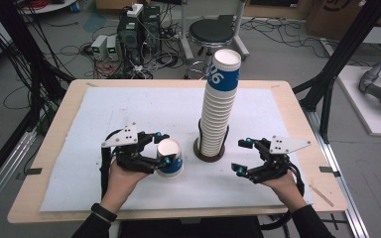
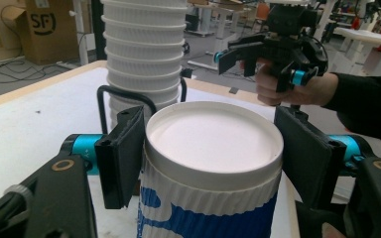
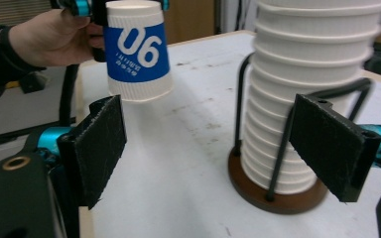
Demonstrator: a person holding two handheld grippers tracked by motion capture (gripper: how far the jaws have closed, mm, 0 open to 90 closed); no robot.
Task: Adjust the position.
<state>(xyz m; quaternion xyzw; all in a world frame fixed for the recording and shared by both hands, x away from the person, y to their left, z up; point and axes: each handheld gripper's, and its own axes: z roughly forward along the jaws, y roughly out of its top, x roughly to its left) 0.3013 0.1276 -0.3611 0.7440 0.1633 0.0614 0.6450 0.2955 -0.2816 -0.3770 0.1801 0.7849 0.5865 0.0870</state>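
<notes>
Ribbed matt paper cup (image 2: 213,168) between the left gripper's (image 1: 161,148) rough black pads, paper cup stack (image 3: 307,94) beside the right gripper (image 3: 213,148), black wire holder (image 3: 273,148) (glossy brown base), scuffed white table cover (image 1: 129,109).

— What's that cup (image 1: 170,157) look like?
— White ribbed paper with a blue band marked "06". It's upside down, base facing up, held just clear of the worktop (image 1: 129,106).
— And the others?
— A tall upright stack of cups (image 1: 218,106) in a wire holder, just beside it.
</notes>
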